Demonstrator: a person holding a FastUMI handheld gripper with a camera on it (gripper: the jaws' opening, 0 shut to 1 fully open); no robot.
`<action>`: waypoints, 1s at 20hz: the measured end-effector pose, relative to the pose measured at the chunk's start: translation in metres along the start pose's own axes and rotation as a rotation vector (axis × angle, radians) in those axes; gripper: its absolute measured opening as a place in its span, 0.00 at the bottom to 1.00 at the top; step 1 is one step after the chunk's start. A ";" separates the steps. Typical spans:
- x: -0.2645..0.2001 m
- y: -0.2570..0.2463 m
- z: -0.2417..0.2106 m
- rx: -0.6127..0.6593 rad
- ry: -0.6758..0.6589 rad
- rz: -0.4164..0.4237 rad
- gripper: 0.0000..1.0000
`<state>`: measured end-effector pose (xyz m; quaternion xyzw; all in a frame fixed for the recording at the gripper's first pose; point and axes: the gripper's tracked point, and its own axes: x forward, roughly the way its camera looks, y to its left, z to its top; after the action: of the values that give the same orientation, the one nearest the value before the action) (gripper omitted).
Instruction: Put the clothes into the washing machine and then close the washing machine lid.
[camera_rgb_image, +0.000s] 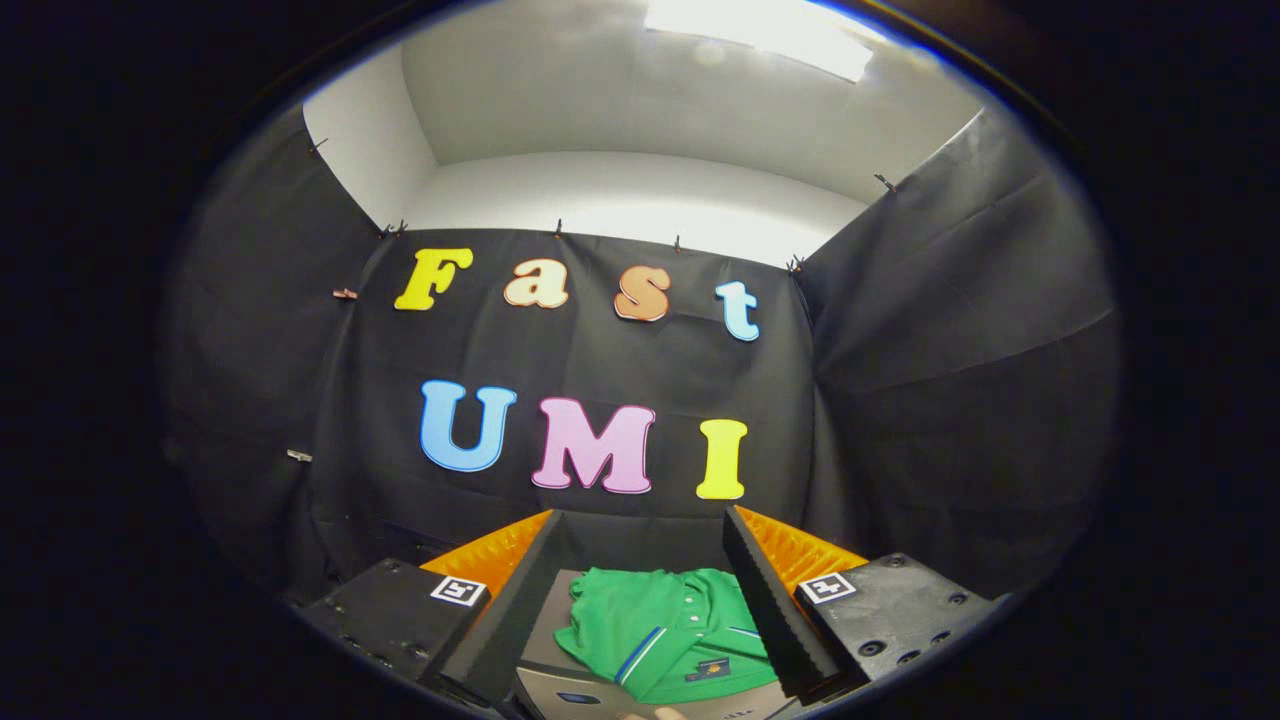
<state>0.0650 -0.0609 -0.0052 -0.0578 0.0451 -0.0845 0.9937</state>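
One green shirt (665, 630), one grey washing machine (560, 640), one wide-open gripper (640, 600)

Black cloth walls (950, 330) pinned up, white wall (620, 190) above, bright ceiling light (760, 30)

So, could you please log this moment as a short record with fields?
garment: green polo shirt with blue-and-white striped trim, crumpled
resting on: grey flat-topped appliance surface
gripper: fingers open, spread either side of the shirt, not pressing it
finger pads: black ridged foam
task stage: shirt not yet picked up
backdrop: black cloth booth wall
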 end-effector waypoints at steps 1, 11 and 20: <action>0.009 -0.002 -0.002 -0.003 0.017 -0.005 0.97; 0.113 -0.015 -0.059 0.007 0.274 -0.005 0.98; 0.168 -0.044 -0.151 0.053 0.549 -0.070 0.98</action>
<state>0.2078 -0.1489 -0.1624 -0.0082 0.3086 -0.1323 0.9419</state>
